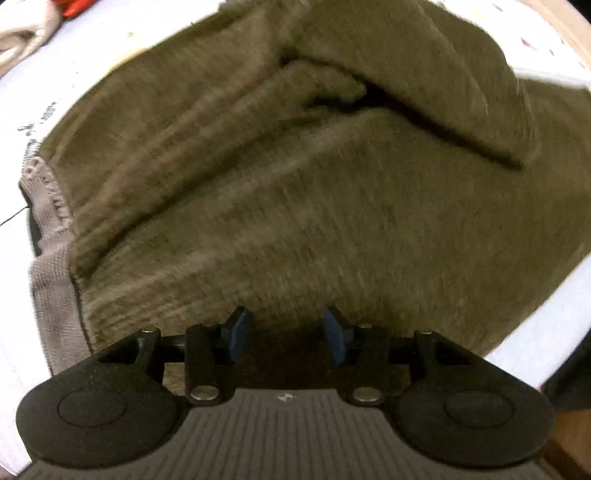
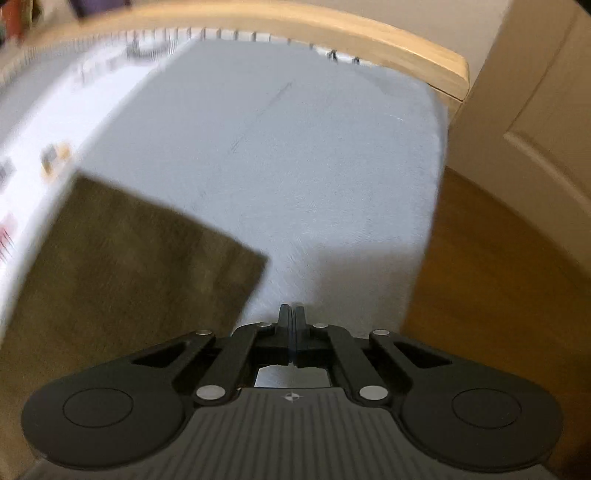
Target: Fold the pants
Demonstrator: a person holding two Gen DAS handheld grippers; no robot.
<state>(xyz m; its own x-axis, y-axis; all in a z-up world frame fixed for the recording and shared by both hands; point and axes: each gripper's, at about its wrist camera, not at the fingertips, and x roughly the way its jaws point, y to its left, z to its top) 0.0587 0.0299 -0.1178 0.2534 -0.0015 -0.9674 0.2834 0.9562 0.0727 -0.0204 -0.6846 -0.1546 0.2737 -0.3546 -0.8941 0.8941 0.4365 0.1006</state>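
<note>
Olive-green pants (image 1: 295, 184) fill most of the left wrist view, lying in thick rumpled folds on a pale sheet (image 1: 92, 66), with a grey ribbed band (image 1: 50, 258) showing along their edge at about nine o'clock. The left gripper (image 1: 287, 334) hangs just above the fabric at six o'clock, its blue pads (image 1: 238, 332) standing apart with nothing pinched between them; cloth lies below the gap, untouched as far as the blurred picture shows. At eleven o'clock, off the pants, a cream cloth (image 1: 22, 37) and something red (image 1: 77, 7) sit at the sheet's far edge.

In the right wrist view the right gripper (image 2: 291, 314) is closed tight, jaws pressed together on nothing, over bare sheet. A flat, squared corner of the pants lies from eight to nine o'clock, just beside the fingers but apart from them. A wooden rail (image 2: 369, 40) curves across twelve o'clock, and wood floor (image 2: 498, 277) shows at three o'clock.
</note>
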